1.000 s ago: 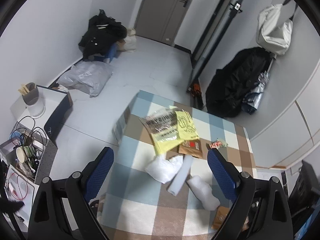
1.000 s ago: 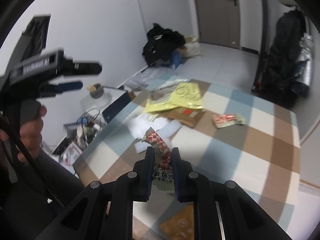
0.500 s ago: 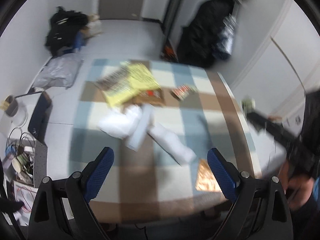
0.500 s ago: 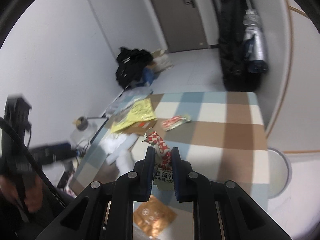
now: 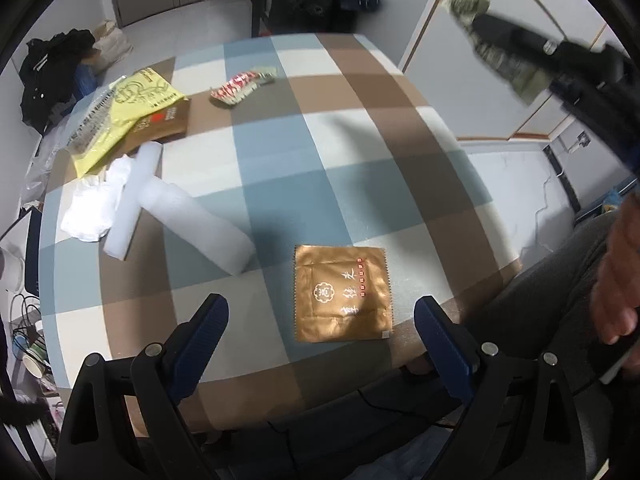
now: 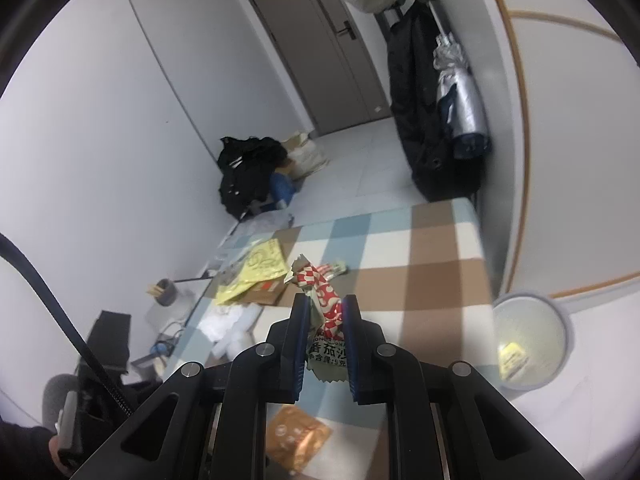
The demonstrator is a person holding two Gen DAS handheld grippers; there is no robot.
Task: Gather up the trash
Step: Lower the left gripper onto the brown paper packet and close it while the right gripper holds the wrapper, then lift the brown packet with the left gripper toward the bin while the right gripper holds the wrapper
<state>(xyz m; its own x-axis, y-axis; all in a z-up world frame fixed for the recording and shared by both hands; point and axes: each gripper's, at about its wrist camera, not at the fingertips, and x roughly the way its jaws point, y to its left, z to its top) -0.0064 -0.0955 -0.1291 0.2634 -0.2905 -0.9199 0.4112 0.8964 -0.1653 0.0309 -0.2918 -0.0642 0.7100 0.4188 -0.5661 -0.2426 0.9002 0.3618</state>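
Right gripper [image 6: 324, 312] was clamped on a red-and-white sauce packet [image 6: 326, 300], held in the air above the checked table [image 6: 432, 248]. Left gripper [image 5: 320, 330] hung over the near edge of the table with its jaws spread wide and nothing between them.

Progress, as I judged it: early. A grey bin [image 6: 532, 344] stood on the floor just beside the table's right edge, with at least one yellowish scrap [image 6: 514, 358] already inside. The held packet had not yet reached the bin. Left on the table: a gold foil packet [image 5: 340, 292] near the front edge, directly ahead of the left gripper; two white foam rolls [image 5: 196, 224] to the left of centre, with crumpled white paper [image 5: 96, 204] touching them; a yellow bag [image 5: 128, 112] lying over a brown envelope [image 5: 168, 124] at the far left corner; a second red-and-white packet [image 5: 240, 86] near the far edge. So most of the clearing remained.

View differences: only the right wrist view showed the bin and its contents, so the drop target could be placed from there alone. Only the left wrist view laid out the whole tabletop and the remaining pieces plainly. It also caught the right gripper from outside, blurred at upper right of the table, with the packet showing as a greenish smear.
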